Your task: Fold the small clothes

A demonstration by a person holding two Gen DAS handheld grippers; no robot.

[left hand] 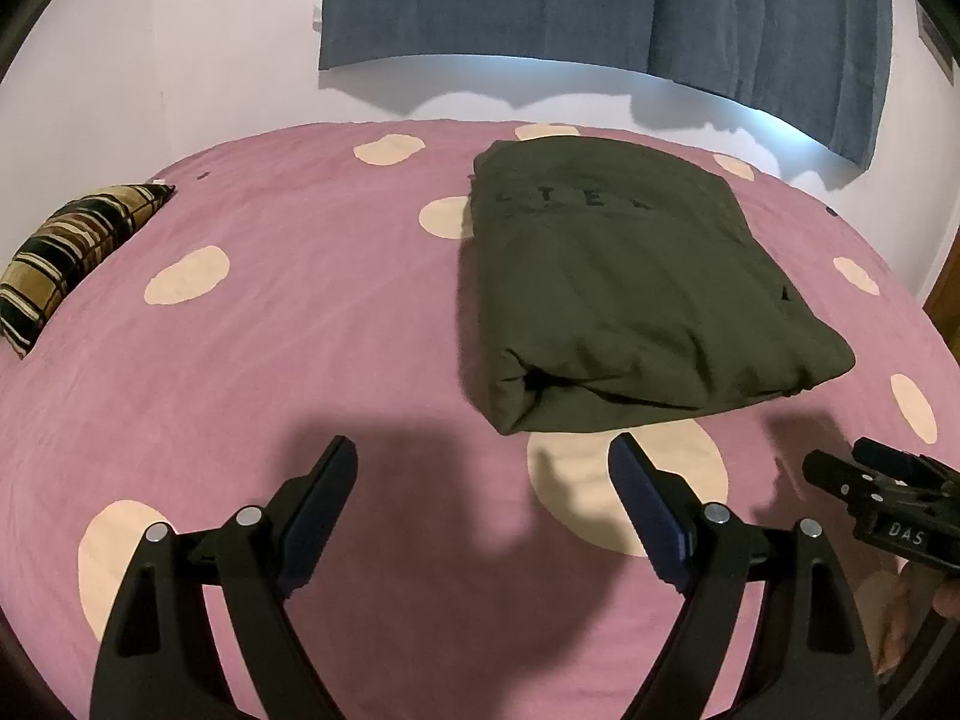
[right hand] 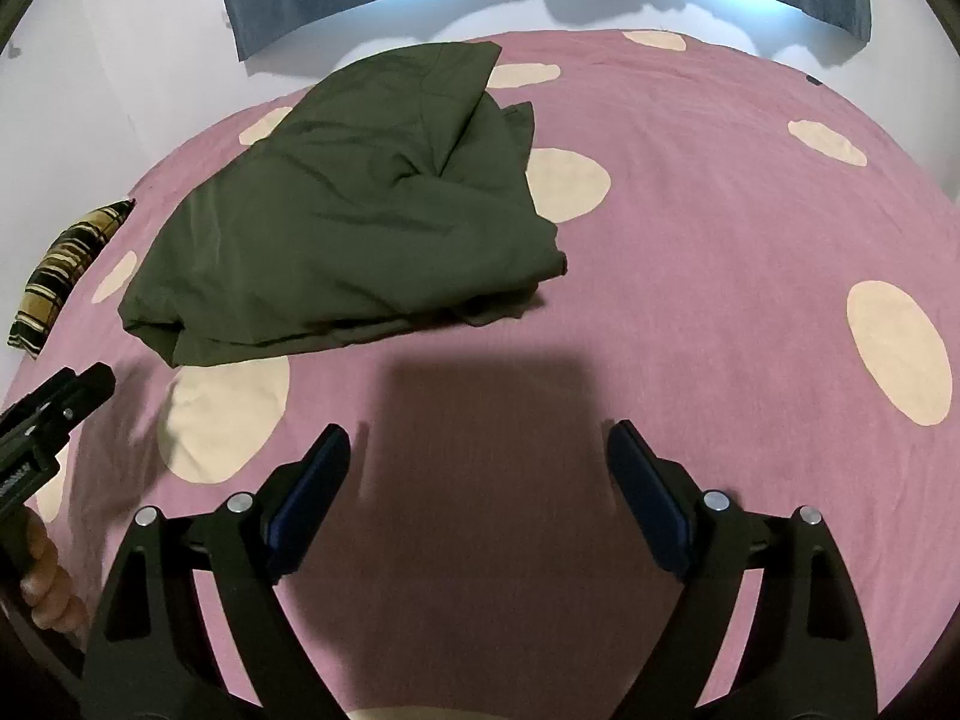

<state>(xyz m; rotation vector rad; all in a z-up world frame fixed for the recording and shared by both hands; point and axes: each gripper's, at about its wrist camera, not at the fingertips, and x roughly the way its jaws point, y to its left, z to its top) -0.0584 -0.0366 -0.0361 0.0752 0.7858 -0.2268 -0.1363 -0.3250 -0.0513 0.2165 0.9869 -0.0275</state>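
Olive folded garment, likely shirt, pink bedspread

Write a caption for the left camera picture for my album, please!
Open left tool hovers before a folded dark green garment on the pink spotted bedspread.

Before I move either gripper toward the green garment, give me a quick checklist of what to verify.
1. Left gripper open, nothing between its jaws: ok.
2. Right gripper open, nothing between its jaws: ok.
3. Green garment lies free on the bedspread, neither gripper touching it: ok.
4. Garment folded neatly: not ok; the right wrist view shows loose, bunched layers along its right side.
5. Near edge reachable, bare bedspread in front of both grippers: ok.
6. Striped pillow apart from the garment: ok.
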